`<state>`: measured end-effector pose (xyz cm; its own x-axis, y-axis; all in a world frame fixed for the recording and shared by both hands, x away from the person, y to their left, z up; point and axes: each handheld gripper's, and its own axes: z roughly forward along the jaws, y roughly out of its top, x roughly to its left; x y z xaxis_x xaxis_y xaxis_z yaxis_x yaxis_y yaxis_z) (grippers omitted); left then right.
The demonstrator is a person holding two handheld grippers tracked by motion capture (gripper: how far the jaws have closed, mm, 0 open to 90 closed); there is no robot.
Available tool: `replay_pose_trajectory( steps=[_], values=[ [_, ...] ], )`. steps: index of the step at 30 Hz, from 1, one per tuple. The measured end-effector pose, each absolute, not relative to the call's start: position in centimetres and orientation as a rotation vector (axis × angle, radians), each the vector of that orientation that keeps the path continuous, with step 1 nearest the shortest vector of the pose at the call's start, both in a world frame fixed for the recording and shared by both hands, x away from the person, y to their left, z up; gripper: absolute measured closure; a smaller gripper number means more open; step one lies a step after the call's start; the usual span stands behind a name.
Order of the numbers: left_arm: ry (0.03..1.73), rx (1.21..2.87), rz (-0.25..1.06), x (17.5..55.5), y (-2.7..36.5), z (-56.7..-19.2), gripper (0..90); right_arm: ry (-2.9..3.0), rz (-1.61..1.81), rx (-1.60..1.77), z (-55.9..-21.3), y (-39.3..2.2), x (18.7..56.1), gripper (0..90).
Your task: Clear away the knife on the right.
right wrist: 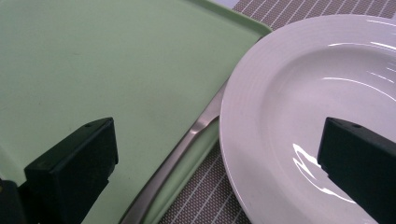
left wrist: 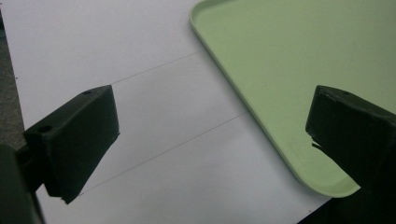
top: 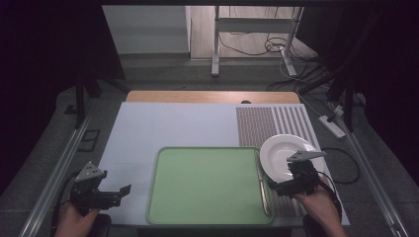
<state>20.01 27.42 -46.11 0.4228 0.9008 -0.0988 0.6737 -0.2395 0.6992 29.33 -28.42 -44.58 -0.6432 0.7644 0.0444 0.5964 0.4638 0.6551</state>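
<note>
White plate (top: pixel 285 156) sits on the striped placemat (top: pixel 269 121), its rim overlapping the right edge of the green tray (top: pixel 210 183); a metal utensil handle (right wrist: pixel 180 161) lies along the tray's right rim, just beside the plate. Plate is prob. ceramic: stiff, glazed, slippery, breakable, w/ some weight. Best hold is likely the near rim, one jaw above and one under. Right gripper (top: pixel 289 185) is spread wide, straddling rim and handle, gripping nothing. Left gripper (top: pixel 118 193) is spread wide too, empty, over the white mat (left wrist: pixel 140 116) near the tray's corner.
</note>
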Motion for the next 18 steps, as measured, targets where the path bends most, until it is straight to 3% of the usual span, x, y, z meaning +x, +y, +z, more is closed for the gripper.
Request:
replay_pose_trajectory(
  steps=[18],
  values=[
    [1.33,2.001,0.428,20.0,27.4,-46.1,2.9,2.366,0.968,1.229,-44.3,-30.4,27.7,0.0]
  ],
)
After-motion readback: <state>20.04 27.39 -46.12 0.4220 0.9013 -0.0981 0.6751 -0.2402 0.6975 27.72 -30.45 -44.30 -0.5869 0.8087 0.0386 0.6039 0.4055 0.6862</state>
